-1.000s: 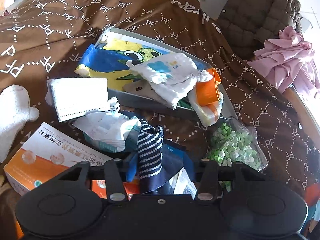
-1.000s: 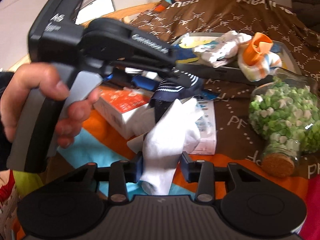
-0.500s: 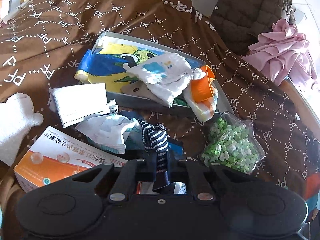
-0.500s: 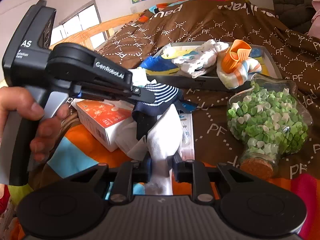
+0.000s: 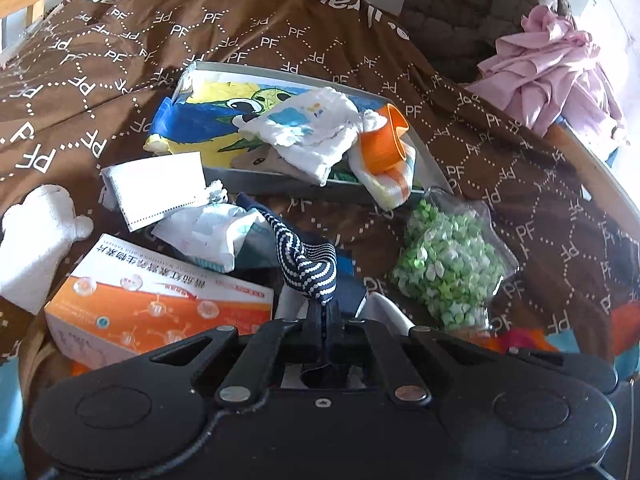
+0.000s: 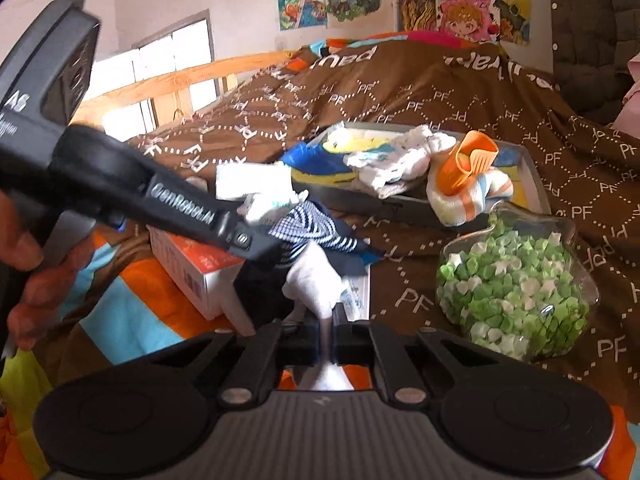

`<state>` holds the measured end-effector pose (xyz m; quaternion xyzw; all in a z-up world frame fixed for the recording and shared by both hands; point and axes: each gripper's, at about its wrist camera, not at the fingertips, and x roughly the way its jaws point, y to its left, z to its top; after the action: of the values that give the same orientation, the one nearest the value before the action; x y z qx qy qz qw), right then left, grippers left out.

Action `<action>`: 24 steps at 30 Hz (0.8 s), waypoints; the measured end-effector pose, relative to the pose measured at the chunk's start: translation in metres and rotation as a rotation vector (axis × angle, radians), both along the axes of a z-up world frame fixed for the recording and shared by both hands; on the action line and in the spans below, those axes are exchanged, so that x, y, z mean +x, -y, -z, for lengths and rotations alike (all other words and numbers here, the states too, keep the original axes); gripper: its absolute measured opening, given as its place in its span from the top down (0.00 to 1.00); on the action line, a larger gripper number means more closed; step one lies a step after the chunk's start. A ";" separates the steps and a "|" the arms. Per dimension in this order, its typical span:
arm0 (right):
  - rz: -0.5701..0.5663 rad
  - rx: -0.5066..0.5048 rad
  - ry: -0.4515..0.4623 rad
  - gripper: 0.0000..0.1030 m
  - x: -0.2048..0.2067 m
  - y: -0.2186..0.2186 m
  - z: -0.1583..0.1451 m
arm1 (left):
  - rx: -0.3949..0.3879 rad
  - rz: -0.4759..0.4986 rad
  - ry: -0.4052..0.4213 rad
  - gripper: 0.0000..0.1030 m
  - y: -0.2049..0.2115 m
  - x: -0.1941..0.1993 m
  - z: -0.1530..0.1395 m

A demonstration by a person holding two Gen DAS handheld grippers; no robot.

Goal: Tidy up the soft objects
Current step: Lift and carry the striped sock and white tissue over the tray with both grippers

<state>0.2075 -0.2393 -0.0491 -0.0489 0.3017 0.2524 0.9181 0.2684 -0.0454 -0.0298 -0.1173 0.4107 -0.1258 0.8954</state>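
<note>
A: Both grippers pinching now. Left gripper has just clamped the striped sock; right gripper has just closed on the white sock.

B: Both socks sit right between the pads, over the clutter near the box.

A: We lift slow, keep them apart, then carry to the tray beyond, clear of the jar.

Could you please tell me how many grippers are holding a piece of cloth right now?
2: the left gripper is shut on the navy striped sock, and the right gripper is shut on the white sock beside it.
</note>
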 end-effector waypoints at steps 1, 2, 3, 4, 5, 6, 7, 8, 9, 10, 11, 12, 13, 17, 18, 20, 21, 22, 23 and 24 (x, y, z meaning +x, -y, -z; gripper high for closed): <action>0.004 0.010 0.005 0.95 0.001 0.002 -0.001 | 0.010 0.005 0.001 1.00 0.001 -0.002 -0.002; 0.012 0.020 0.012 0.95 0.001 0.004 -0.002 | 0.019 0.009 0.003 1.00 0.002 -0.004 -0.003; 0.019 0.029 0.018 0.95 0.001 0.007 -0.004 | 0.030 0.014 0.006 1.00 0.003 -0.006 -0.006; 0.027 0.041 0.026 0.95 0.002 0.010 -0.005 | 0.041 0.018 0.009 1.00 0.004 -0.008 -0.008; 0.034 0.052 0.033 0.95 0.003 0.012 -0.005 | 0.051 0.023 0.011 1.00 0.005 -0.011 -0.011; 0.041 0.063 0.041 0.95 0.004 0.014 -0.006 | 0.059 0.026 0.012 1.00 0.006 -0.013 -0.013; 0.046 0.073 0.051 0.95 0.005 0.016 -0.007 | 0.069 0.031 0.014 1.00 0.007 -0.015 -0.015; 0.049 0.081 0.063 0.95 0.005 0.018 -0.008 | 0.082 0.035 0.015 1.00 0.008 -0.018 -0.018; 0.052 0.089 0.077 0.95 0.005 0.019 -0.009 | 0.095 0.038 0.016 1.00 0.009 -0.020 -0.020; 0.054 0.095 0.094 0.95 0.005 0.020 -0.010 | 0.109 0.041 0.016 1.00 0.010 -0.022 -0.021; 0.054 0.100 0.110 0.95 0.005 0.021 -0.011 | 0.122 0.045 0.018 1.00 0.011 -0.025 -0.023; 0.053 0.105 0.131 0.95 0.004 0.022 -0.012 | 0.136 0.047 0.023 1.00 0.012 -0.027 -0.025; 0.051 0.110 0.152 0.95 0.002 0.023 -0.013 | 0.153 0.046 0.032 1.00 0.013 -0.030 -0.028; 0.046 0.119 0.237 0.95 -0.004 0.023 -0.019 | 0.217 0.024 0.075 1.00 0.015 -0.036 -0.041; 0.044 0.123 0.258 0.95 -0.006 0.024 -0.020 | 0.229 0.015 0.086 1.00 0.015 -0.037 -0.044; 0.047 0.129 0.289 0.95 -0.009 0.024 -0.023 | 0.260 0.000 0.106 1.00 0.015 -0.038 -0.052; 0.050 0.133 0.303 0.95 -0.010 0.024 -0.025 | 0.276 -0.004 0.121 1.00 0.015 -0.038 -0.057; 0.053 0.136 0.313 0.95 -0.011 0.025 -0.026 | 0.288 -0.004 0.136 1.00 0.015 -0.039 -0.062; 0.058 0.135 0.322 0.95 -0.011 0.025 -0.026 | 0.297 -0.003 0.151 1.00 0.014 -0.039 -0.066; 0.064 0.132 0.332 0.95 -0.011 0.025 -0.027 | 0.301 -0.002 0.163 1.00 0.015 -0.039 -0.071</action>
<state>0.1964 -0.2644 -0.0223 -0.0199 0.1302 0.2309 0.9640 0.2290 -0.0601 0.0412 0.0282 0.3510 -0.0710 0.9333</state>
